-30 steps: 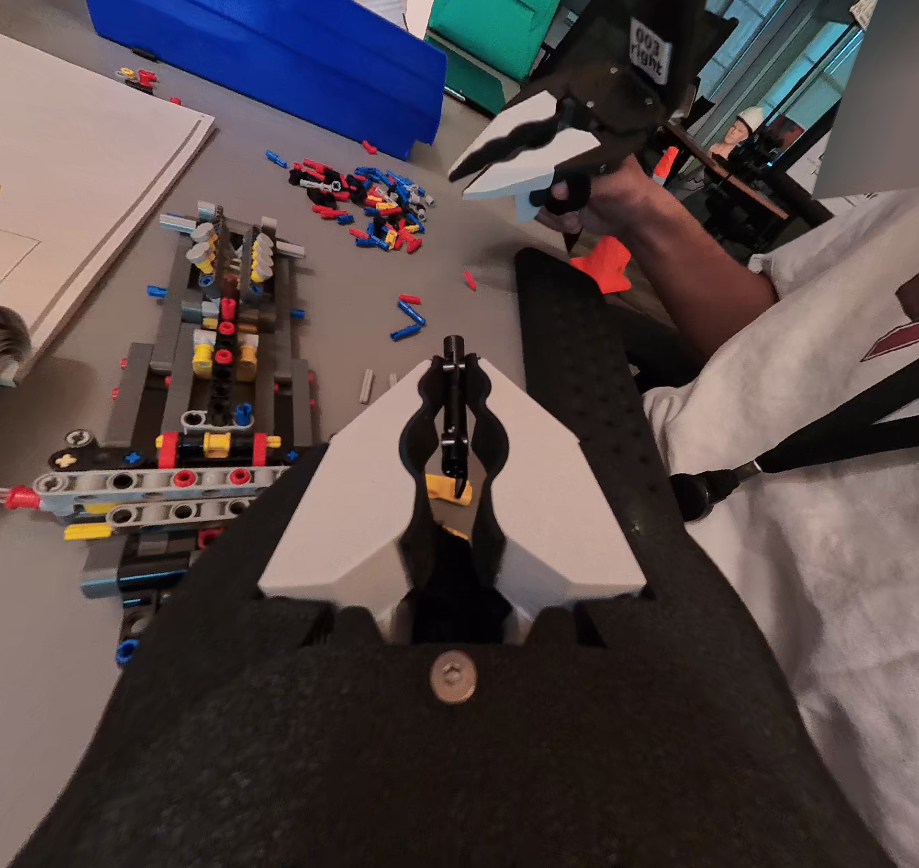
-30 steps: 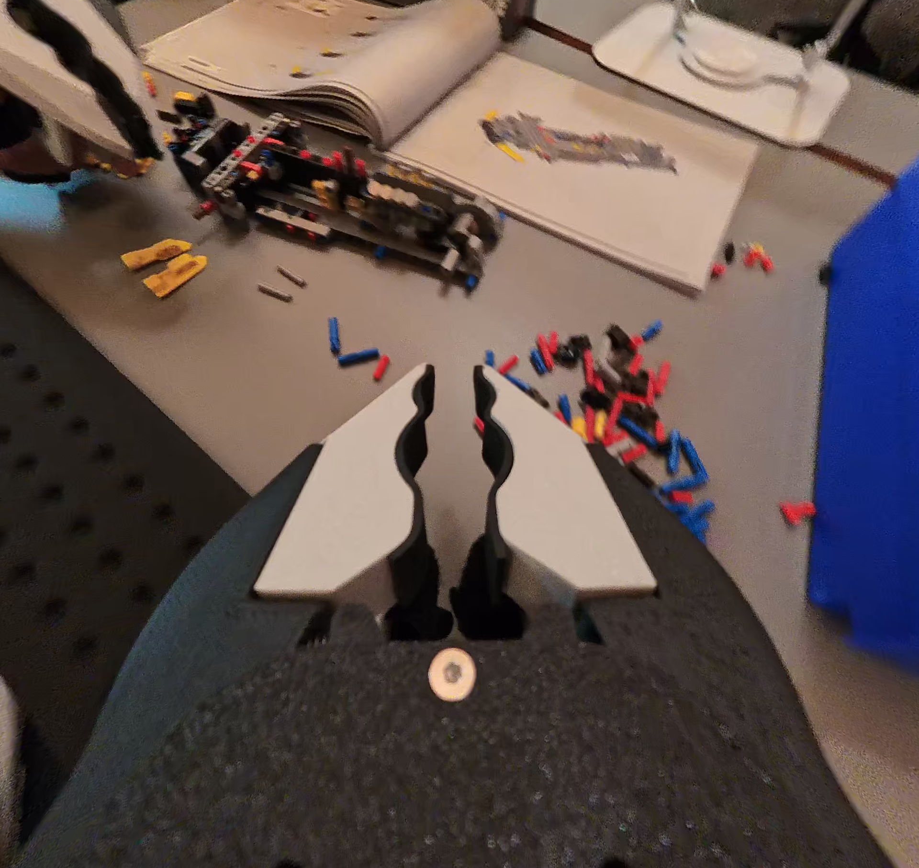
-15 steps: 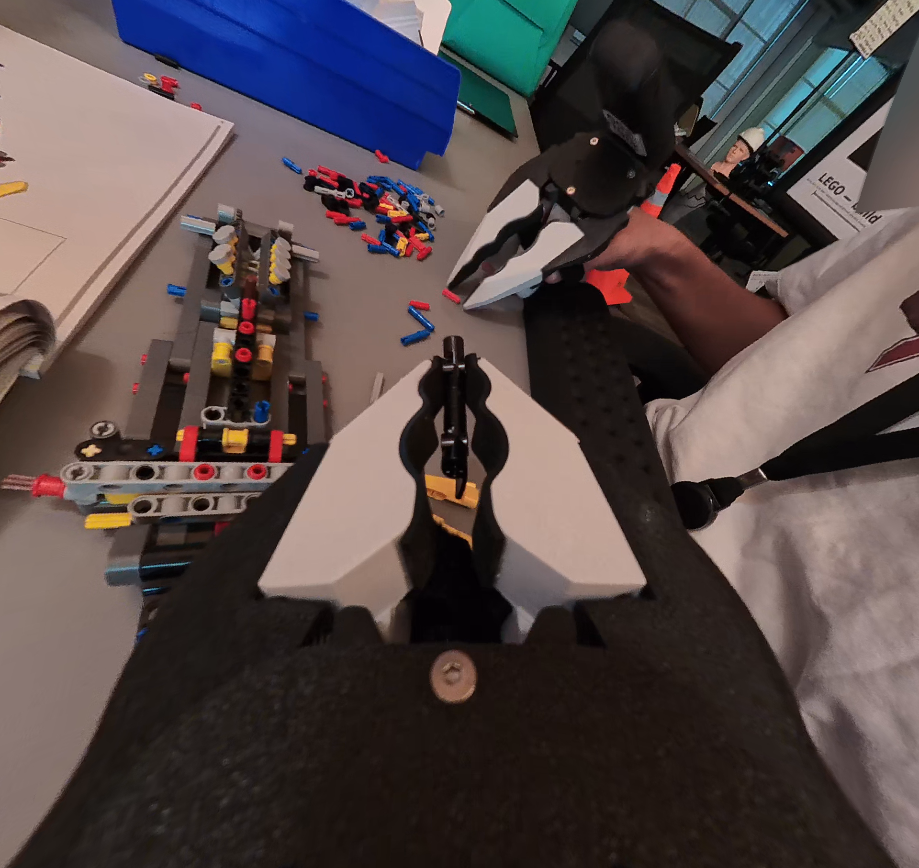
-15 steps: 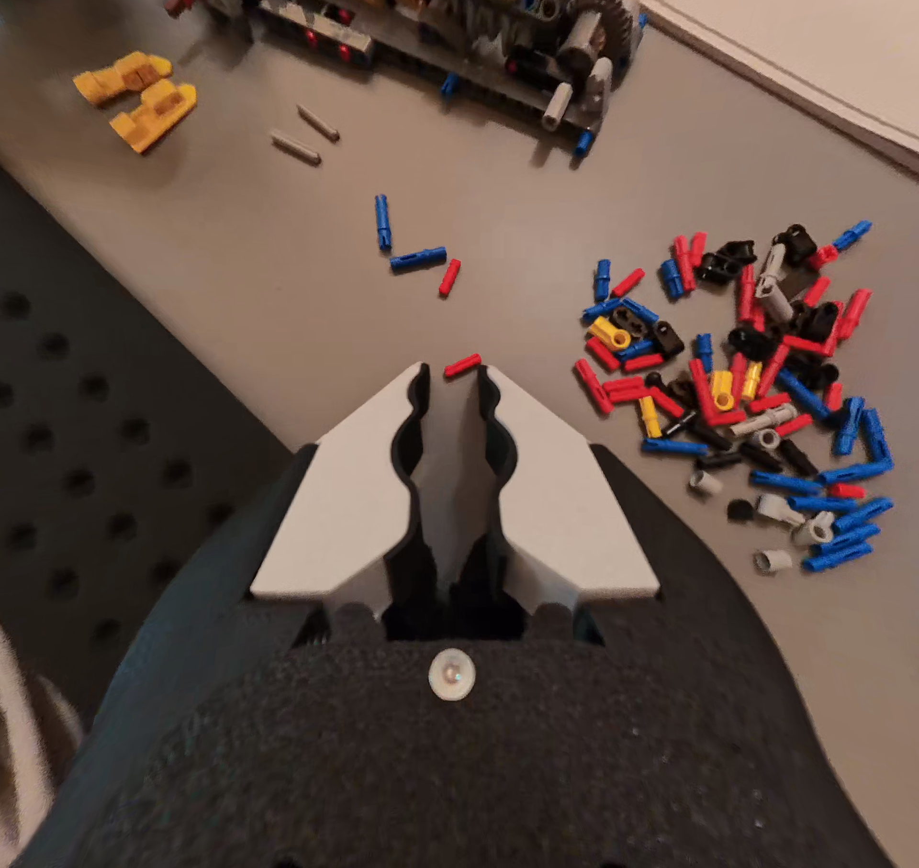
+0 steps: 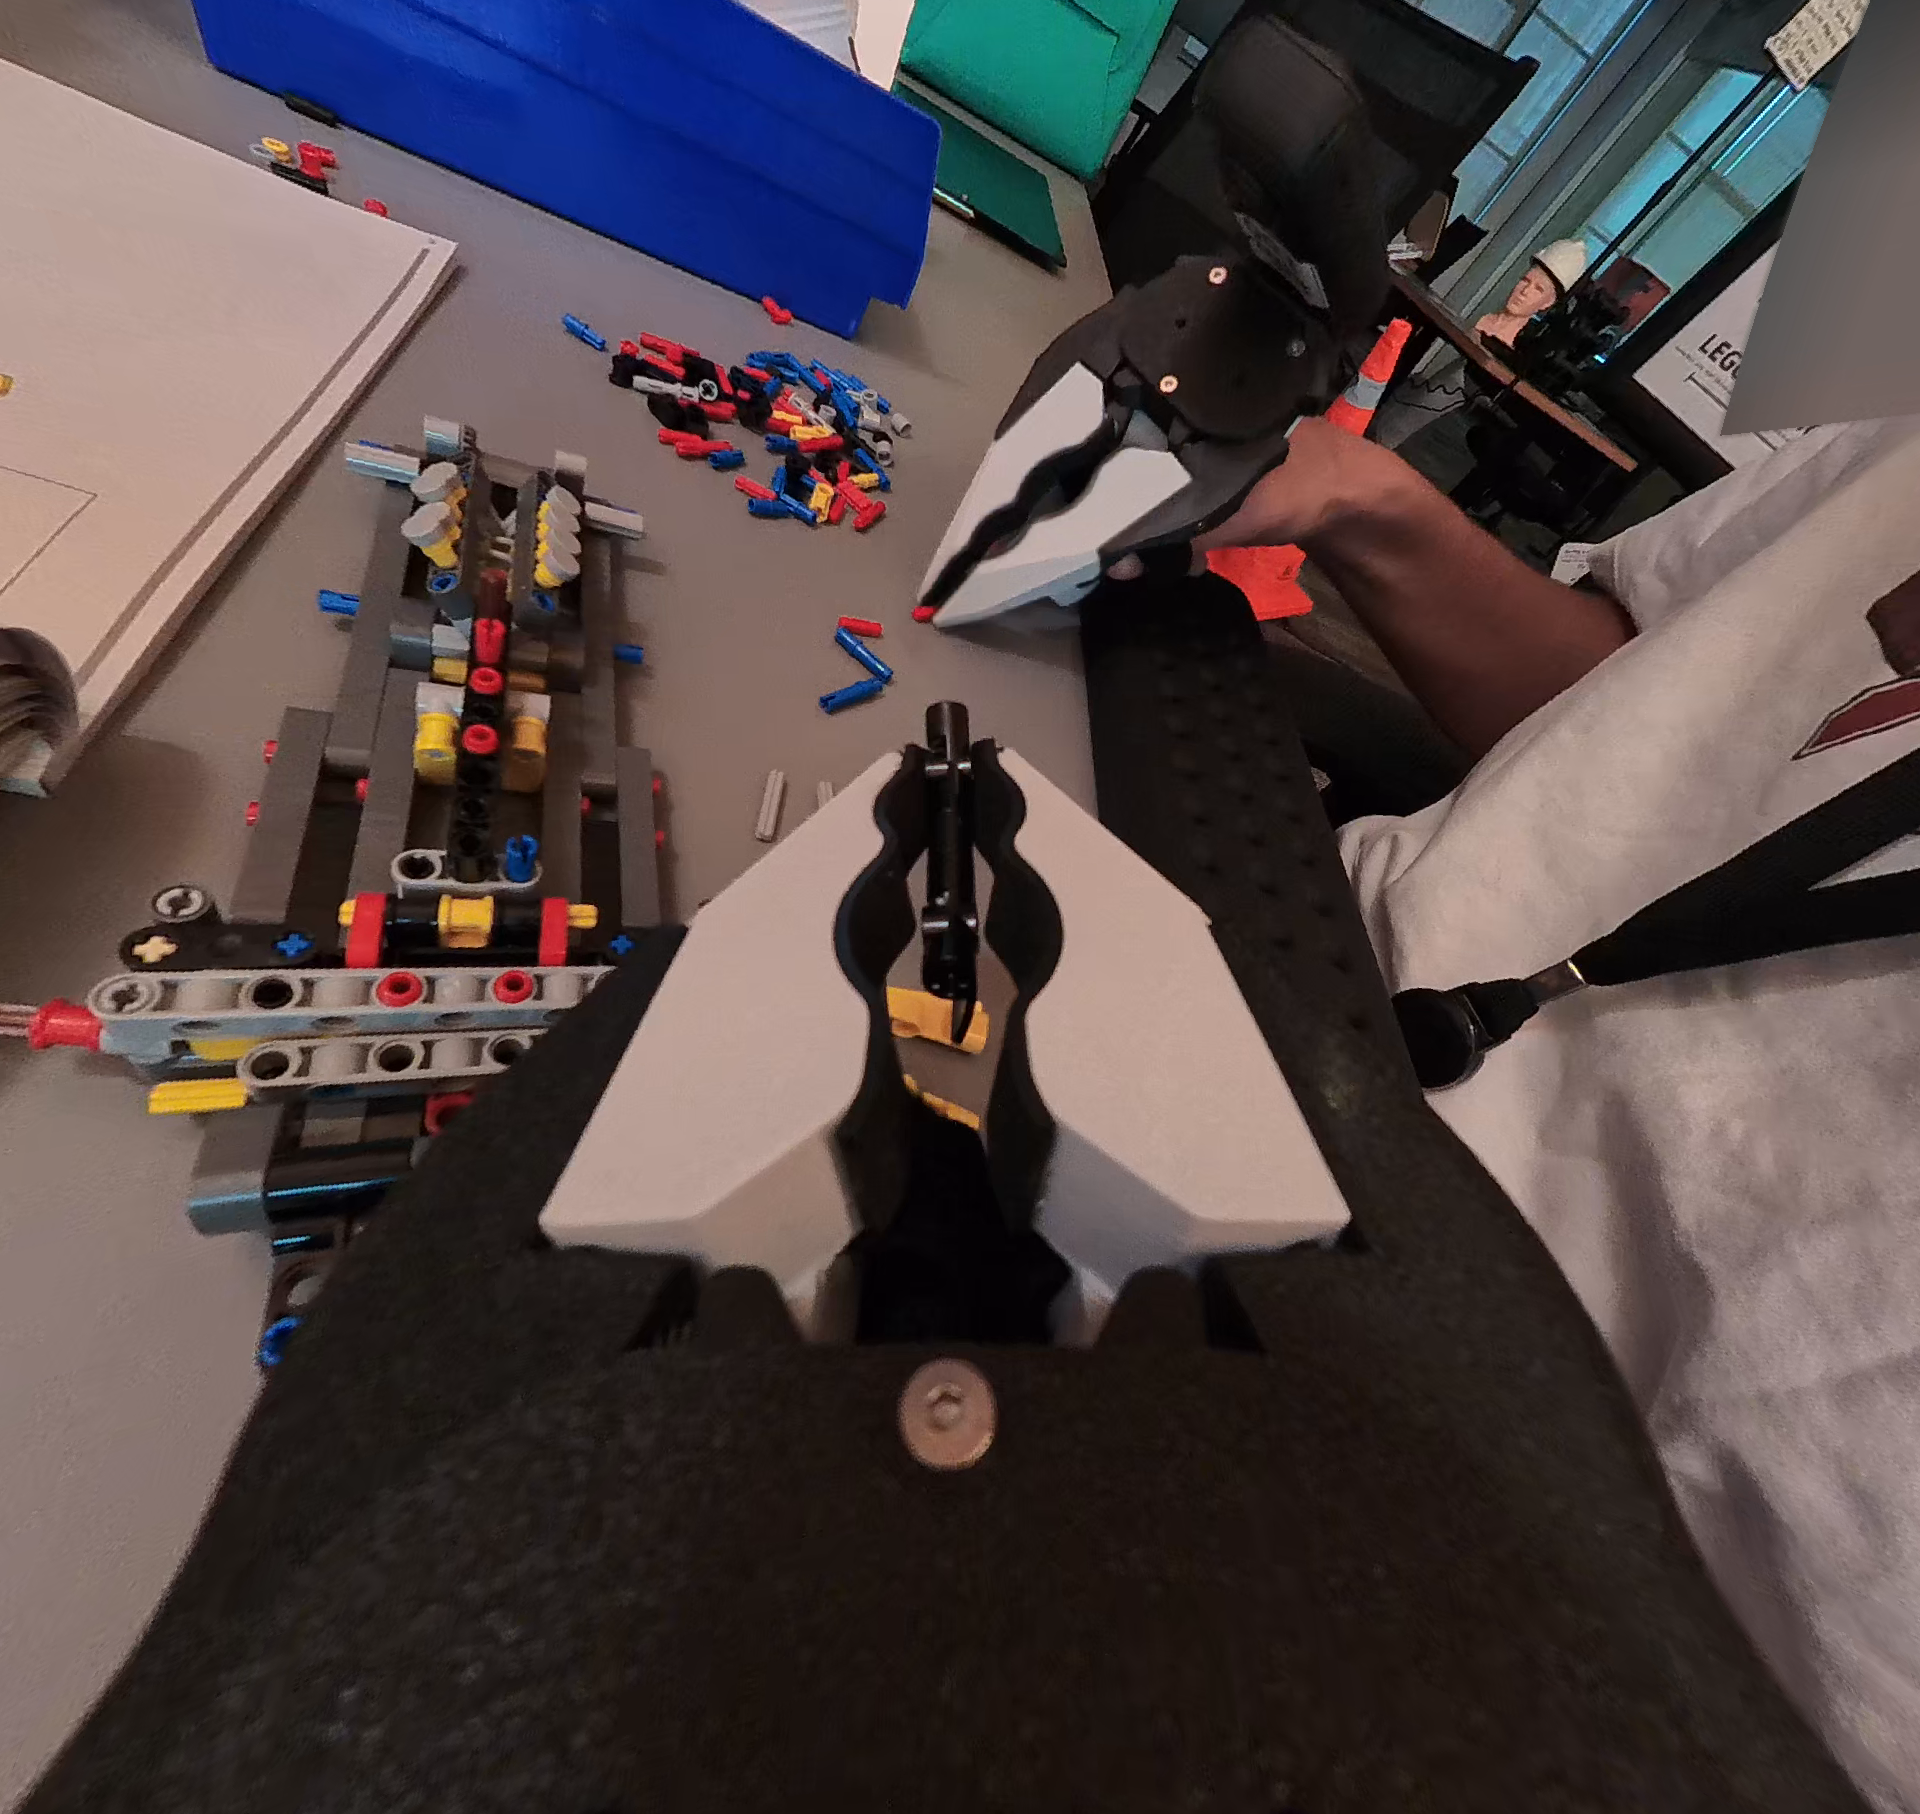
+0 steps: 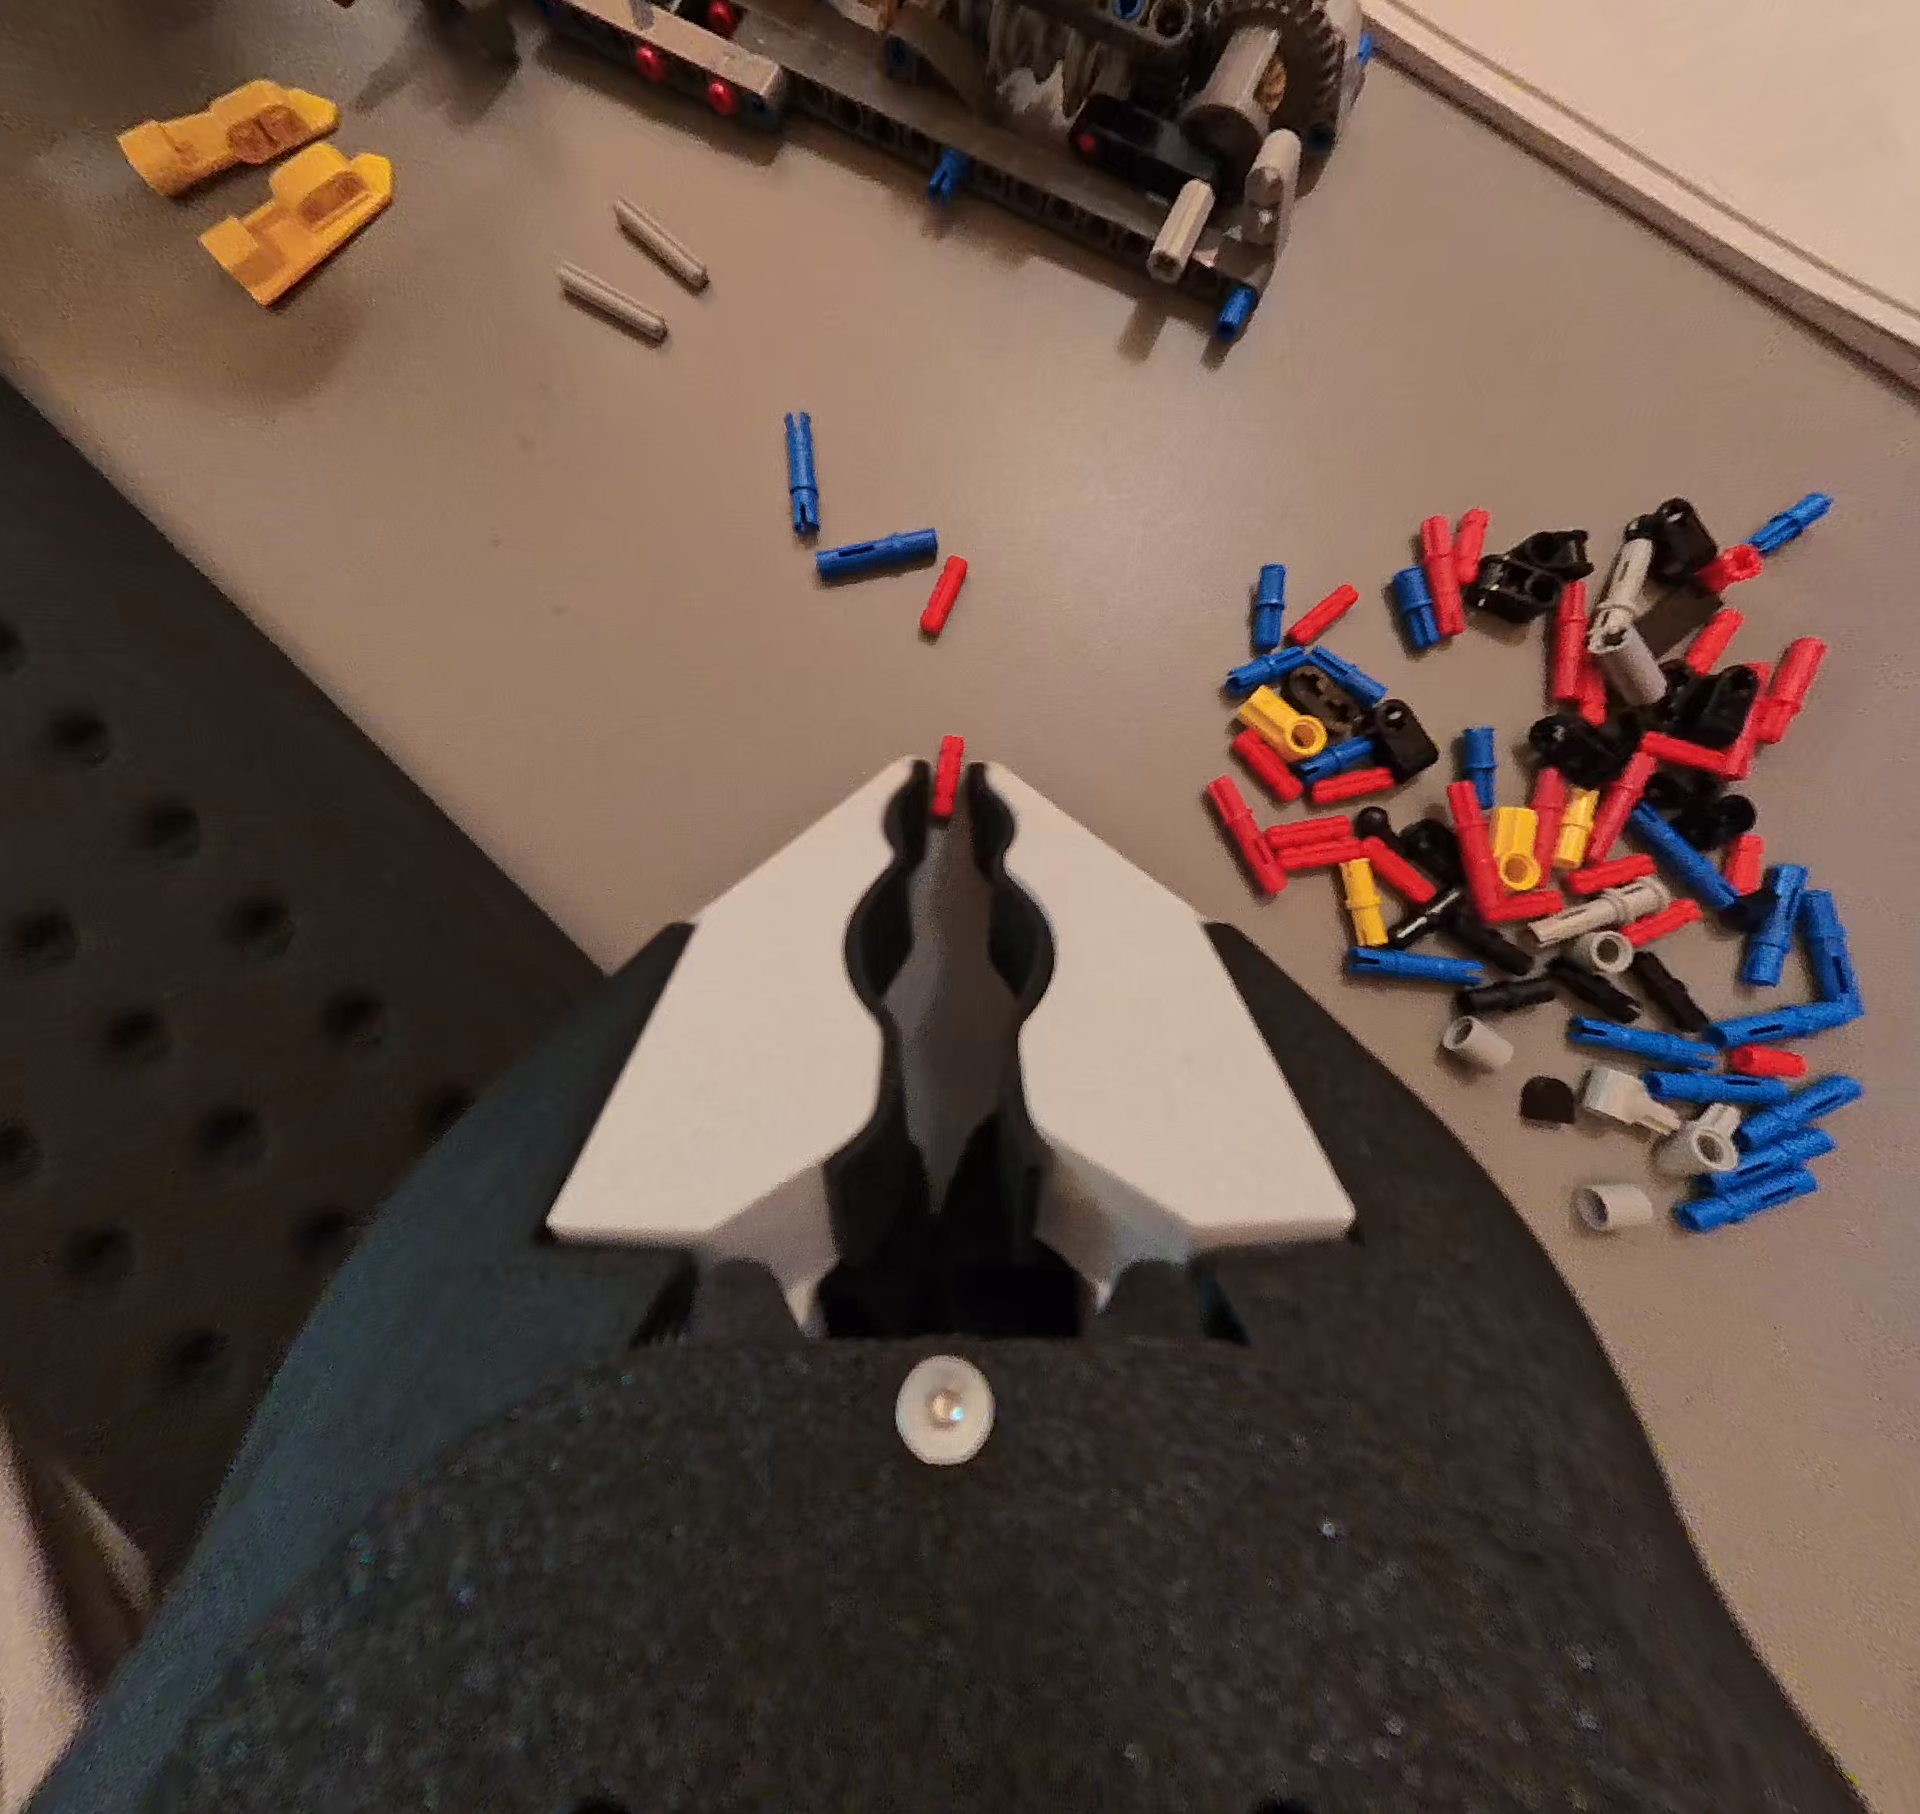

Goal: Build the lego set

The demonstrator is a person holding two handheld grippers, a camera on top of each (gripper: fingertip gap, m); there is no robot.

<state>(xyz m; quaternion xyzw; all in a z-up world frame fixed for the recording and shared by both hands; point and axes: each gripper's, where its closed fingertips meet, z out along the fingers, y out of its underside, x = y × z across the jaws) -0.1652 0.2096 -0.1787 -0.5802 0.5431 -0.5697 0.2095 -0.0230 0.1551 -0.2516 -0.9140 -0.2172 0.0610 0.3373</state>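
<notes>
The right gripper [image 6: 948,777] pinches a small red pin [image 6: 947,775] at its fingertips, low over the grey table [image 6: 520,517]. The left gripper [image 5: 948,756] is clamped on a slim black lego piece [image 5: 948,850] standing along its fingers. Between them lies the half-built lego chassis [image 5: 457,788], grey beams studded with red, yellow and blue. A loose pile of pins [image 6: 1558,850] lies beside a blue bin [image 5: 540,91]; green chairs [image 5: 1029,19] and windows stand behind.
</notes>
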